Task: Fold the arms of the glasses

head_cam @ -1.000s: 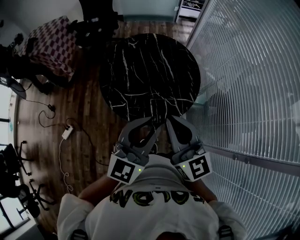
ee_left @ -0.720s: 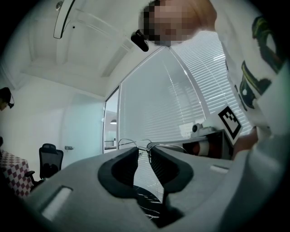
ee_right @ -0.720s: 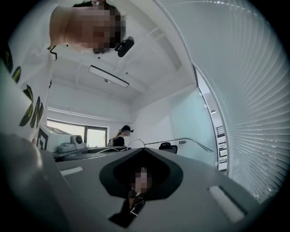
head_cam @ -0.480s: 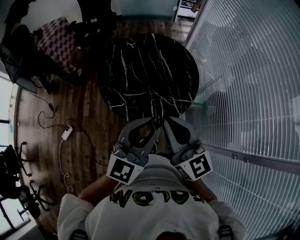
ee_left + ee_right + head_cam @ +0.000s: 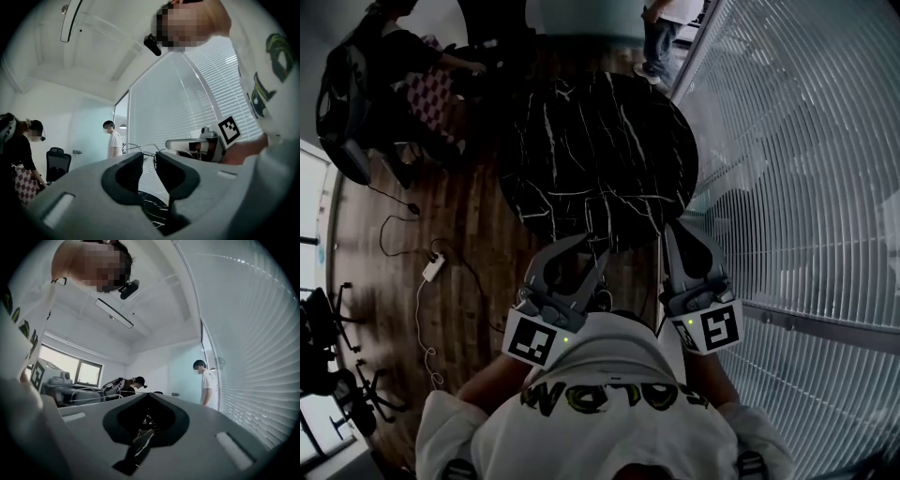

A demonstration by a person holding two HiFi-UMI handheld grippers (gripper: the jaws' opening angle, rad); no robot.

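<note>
Thin wire-framed glasses (image 5: 133,145) sit at the tips of my left gripper (image 5: 149,157), whose jaws are shut on them with only a slit between. In the right gripper view the glasses (image 5: 89,390) stick out from the left gripper's tips at the left. In the head view the left gripper (image 5: 596,247) is held close to my chest, and I cannot make out the glasses there. My right gripper (image 5: 672,229) is apart to the right, shut and holding nothing; its jaws (image 5: 146,395) meet at the tips. It also shows in the left gripper view (image 5: 169,143).
A round black marble table (image 5: 600,141) stands just ahead of both grippers. A wall of white blinds (image 5: 806,141) runs along the right. One person sits at the far left (image 5: 384,56); another stands beyond the table (image 5: 661,28). A power strip (image 5: 433,267) lies on the wooden floor.
The right gripper has drawn away to the right from the left gripper, which it was close beside before. The left gripper shifted slightly left. Two people have come into view.
</note>
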